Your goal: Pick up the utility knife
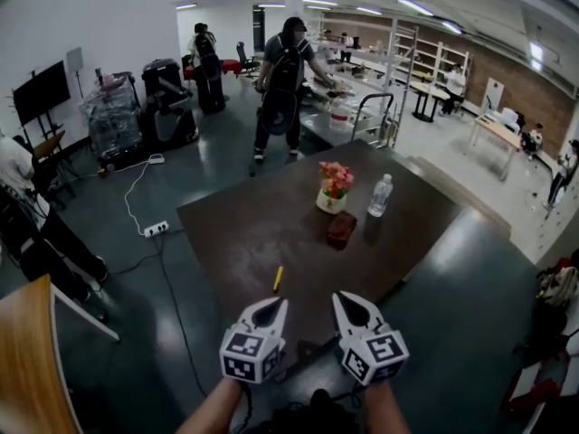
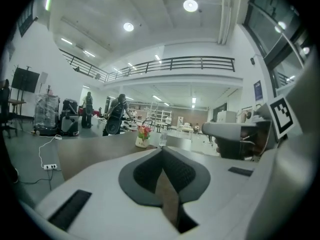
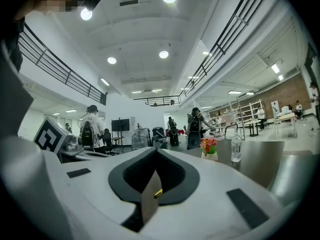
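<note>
— How are the fingers?

— Left gripper [image 1: 277,304] and right gripper [image 1: 342,297] are both pressed together and hold nothing. I'd guess they aren't yet spread for a grab.

— And the knife?

— The knife [image 1: 278,278] lies flat on the surface [image 1: 244,233], well nearer us than the flowers [image 1: 335,183], just beyond the left tips and untouched.

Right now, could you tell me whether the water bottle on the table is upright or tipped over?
Upright: the water bottle stands on its base on the table, cap uppermost, beside the flowers.
</note>
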